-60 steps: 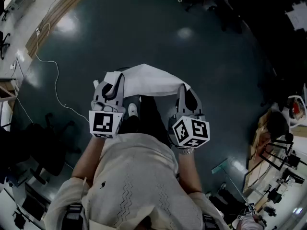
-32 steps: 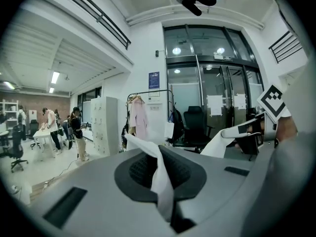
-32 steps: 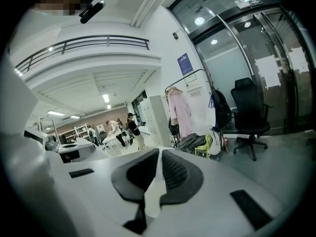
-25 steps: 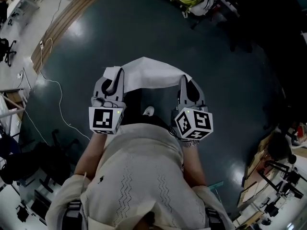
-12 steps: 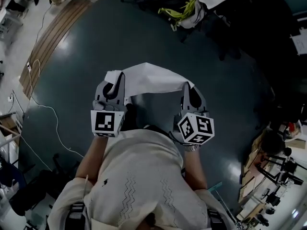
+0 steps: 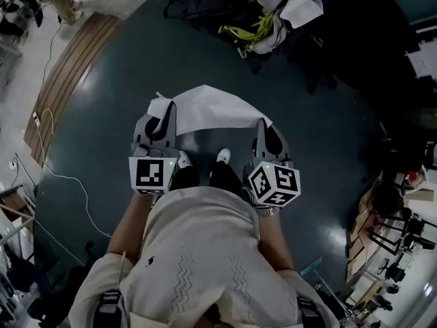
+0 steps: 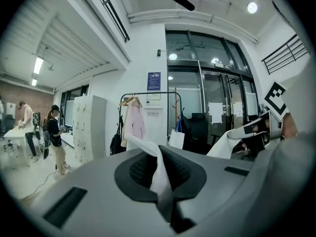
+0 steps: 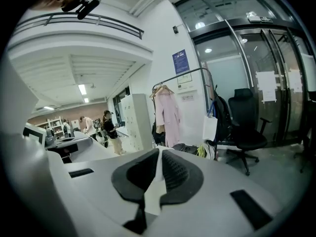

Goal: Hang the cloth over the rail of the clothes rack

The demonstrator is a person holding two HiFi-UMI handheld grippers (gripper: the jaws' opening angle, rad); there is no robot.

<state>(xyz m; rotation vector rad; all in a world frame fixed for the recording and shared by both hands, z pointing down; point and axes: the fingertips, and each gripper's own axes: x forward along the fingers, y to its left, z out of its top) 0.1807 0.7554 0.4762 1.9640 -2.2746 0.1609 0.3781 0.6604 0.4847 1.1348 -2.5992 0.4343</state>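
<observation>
- holding the cloth [image 6: 208,108] stretched between both tools, out in front of my chest and above the dark floor [image 6: 116,80].
- left tool [image 6: 162,120] is clamped tight on one corner of the cloth; in the left gripper view a white fold pokes up from between its closed jaws.
- right tool [image 6: 265,132] is pinched on the opposite corner; in the right gripper view a thin strip of white fabric sits squeezed between the black pads [image 8: 176,172].
- between the two tools the middle of the cloth bulges away from me.
- clothes rack [image 7: 148,94] stands ahead of me by the white wall, well apart from the cloth.
- a pale pink garment [image 7: 134,123] hangs on a hanger from the rack's rail.
- white lockers [image 7: 90,127] stand just left of the rack, and two people [image 7: 54,137] are further left.
- a black office chair [image 8: 245,127] sits right of the rack, in front of the glass doors.
- i can see the white tips of my shoes [image 6: 223,156] on the floor, between the tools.
</observation>
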